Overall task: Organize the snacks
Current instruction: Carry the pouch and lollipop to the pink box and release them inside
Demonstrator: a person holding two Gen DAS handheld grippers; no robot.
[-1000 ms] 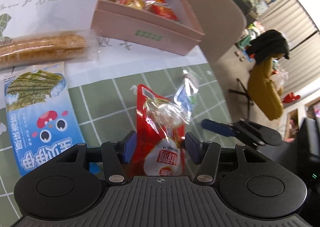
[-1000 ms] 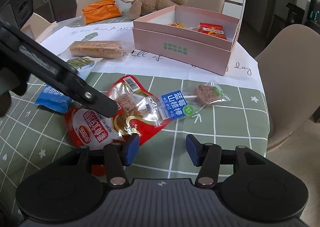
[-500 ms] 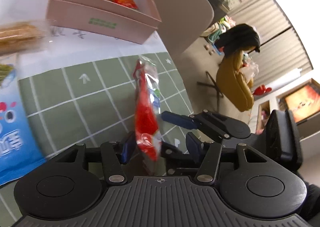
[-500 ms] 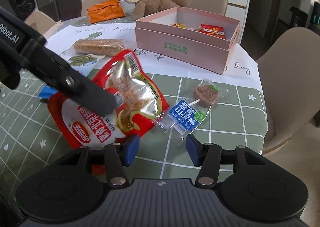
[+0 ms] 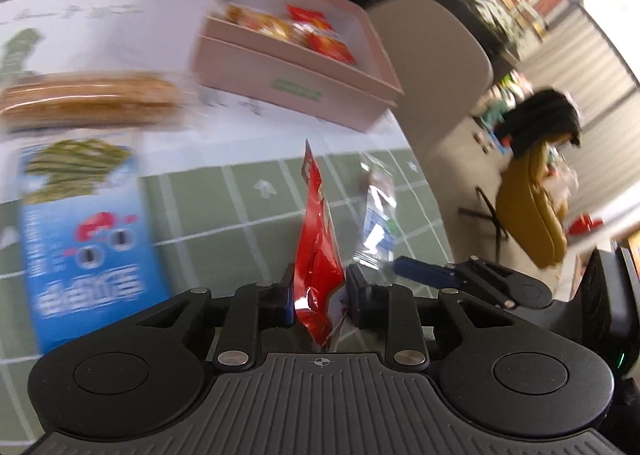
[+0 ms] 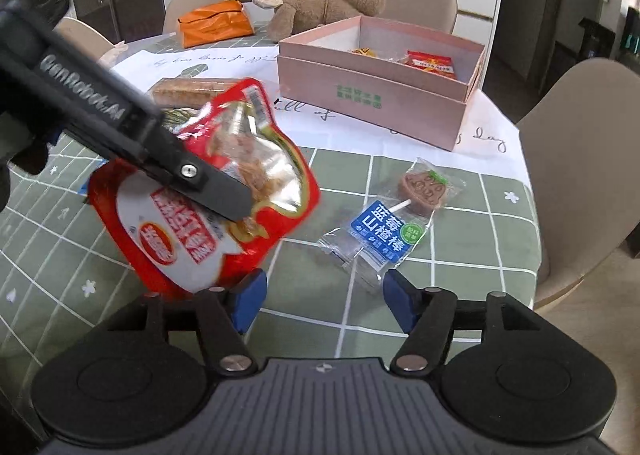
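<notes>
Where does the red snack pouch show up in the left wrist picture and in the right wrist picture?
Left wrist: red snack pouch at bottom centre, edge-on, clamped in the left hand-held gripper.
Right wrist: left of centre, broadside, lifted off the table.
Shared landmark: the pink box, beyond the pouch in both views.

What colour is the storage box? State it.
Pale pink, with a small green label on its front wall; the right wrist view shows the box best.

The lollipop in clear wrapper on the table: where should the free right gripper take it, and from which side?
Grip the lollipop from above at its round brown head, jaws across the width. It lies flat and the head is the thickest part. The right gripper is open.
</notes>
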